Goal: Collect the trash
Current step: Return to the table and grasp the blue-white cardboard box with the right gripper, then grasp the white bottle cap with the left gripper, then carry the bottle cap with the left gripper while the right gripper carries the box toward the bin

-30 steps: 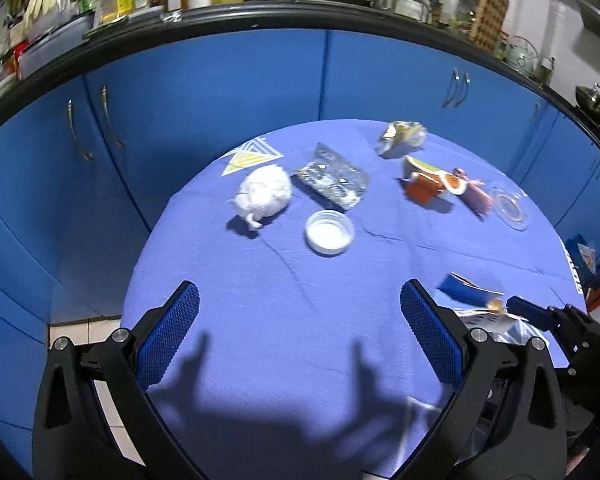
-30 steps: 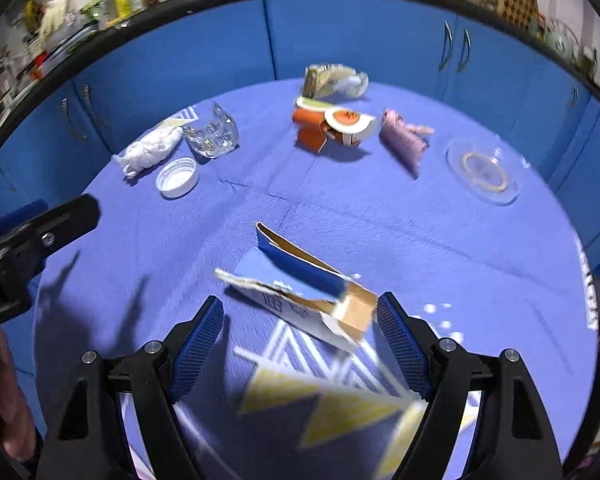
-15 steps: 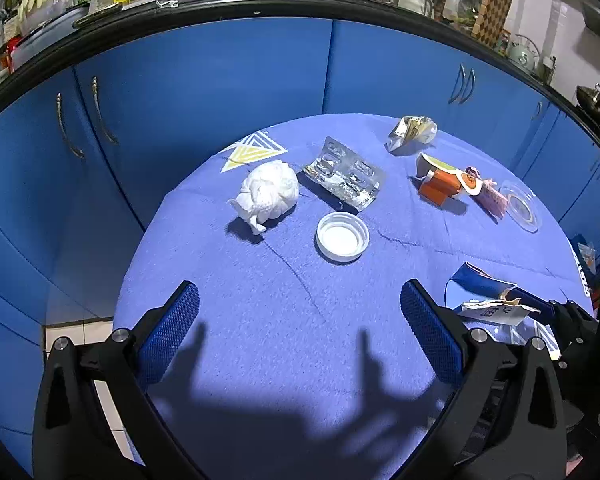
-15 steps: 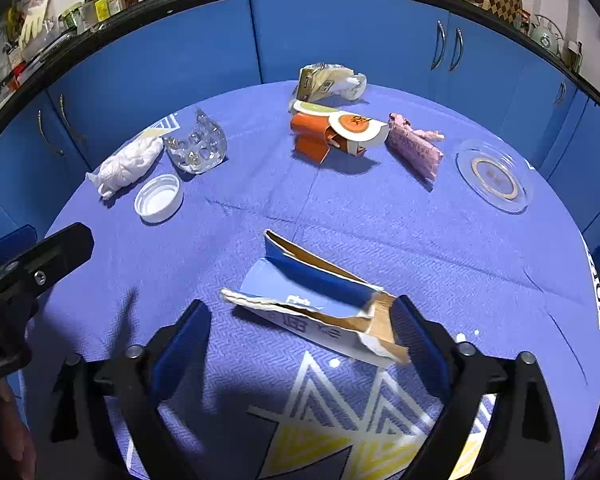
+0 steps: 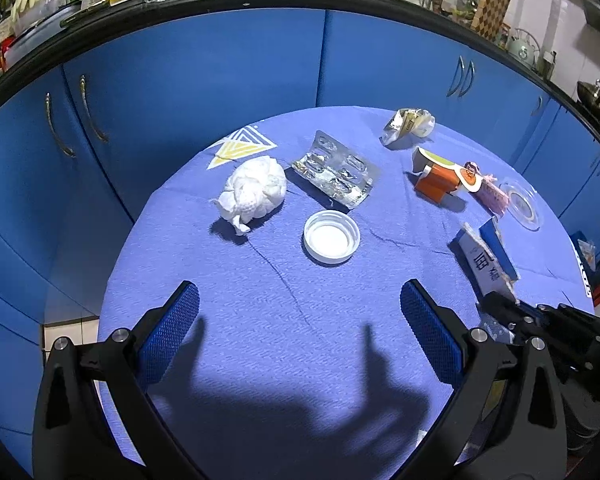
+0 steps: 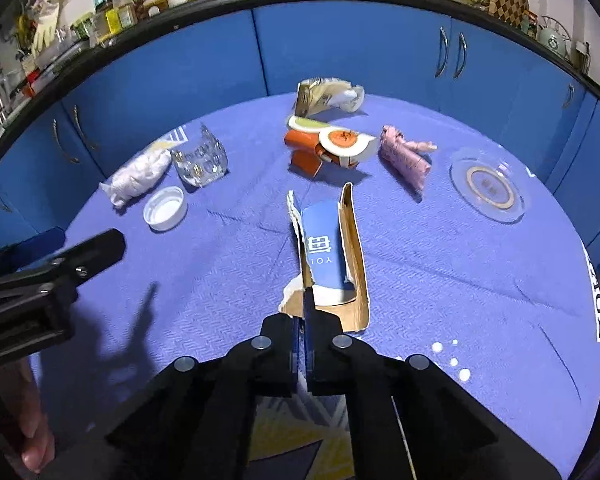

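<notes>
Now, from the left wrist camera, the left gripper [image 5: 300,332] hovers over the near edge of the round blue table [image 5: 260,340], its two blue-padded fingers spread wide with nothing between them, as they were a second ago. Ahead lie a crumpled white tissue [image 5: 254,194], a foil blister pack [image 5: 336,174] and a white lid [image 5: 331,237]. At the right, the torn blue carton [image 5: 486,256] has turned from lying flat to standing up, pinched at its lower end by the right gripper [image 5: 500,312].

From the right wrist camera, the right gripper [image 6: 303,320], wide open around the carton a second ago, is now clamped on the carton's [image 6: 326,248] torn near edge. The carton points straight away, toward an orange box [image 6: 324,148] and a pink wrapper [image 6: 406,158]. A clear dish [image 6: 488,184] sits at far right.
</notes>
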The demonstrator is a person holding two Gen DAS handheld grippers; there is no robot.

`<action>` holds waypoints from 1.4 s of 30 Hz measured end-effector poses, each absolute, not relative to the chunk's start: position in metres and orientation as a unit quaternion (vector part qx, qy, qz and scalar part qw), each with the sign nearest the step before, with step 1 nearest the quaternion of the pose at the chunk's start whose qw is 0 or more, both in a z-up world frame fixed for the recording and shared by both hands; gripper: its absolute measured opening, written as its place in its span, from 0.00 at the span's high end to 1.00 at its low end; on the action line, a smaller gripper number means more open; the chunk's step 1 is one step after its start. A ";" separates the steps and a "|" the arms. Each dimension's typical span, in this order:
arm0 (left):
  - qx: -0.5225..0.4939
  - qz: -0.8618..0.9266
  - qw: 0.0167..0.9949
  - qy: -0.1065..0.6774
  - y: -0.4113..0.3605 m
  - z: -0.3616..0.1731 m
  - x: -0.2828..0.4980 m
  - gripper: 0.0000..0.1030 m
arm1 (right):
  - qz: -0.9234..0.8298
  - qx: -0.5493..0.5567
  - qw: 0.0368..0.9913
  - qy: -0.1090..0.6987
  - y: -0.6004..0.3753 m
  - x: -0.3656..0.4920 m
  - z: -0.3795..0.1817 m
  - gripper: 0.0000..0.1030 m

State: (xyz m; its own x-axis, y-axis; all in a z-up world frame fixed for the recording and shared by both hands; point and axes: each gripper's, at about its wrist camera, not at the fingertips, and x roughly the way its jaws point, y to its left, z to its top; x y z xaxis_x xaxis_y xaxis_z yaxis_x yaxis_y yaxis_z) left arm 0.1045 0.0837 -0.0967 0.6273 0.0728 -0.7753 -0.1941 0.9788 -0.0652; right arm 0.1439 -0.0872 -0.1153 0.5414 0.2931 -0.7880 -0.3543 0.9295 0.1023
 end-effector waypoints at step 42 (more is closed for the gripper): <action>-0.054 0.036 0.895 0.442 0.047 -0.096 0.150 0.60 | 0.125 -0.027 0.913 0.388 -0.154 0.145 -0.076 0.98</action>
State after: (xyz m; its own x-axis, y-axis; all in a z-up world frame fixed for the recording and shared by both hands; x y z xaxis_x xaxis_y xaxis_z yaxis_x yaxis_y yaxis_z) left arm 0.1502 0.0468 -0.0960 0.6065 0.0168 -0.7949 -0.1120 0.9916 -0.0645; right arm 0.1453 -0.1538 -0.0762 0.6680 0.2065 -0.7150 -0.2483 0.9675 0.0475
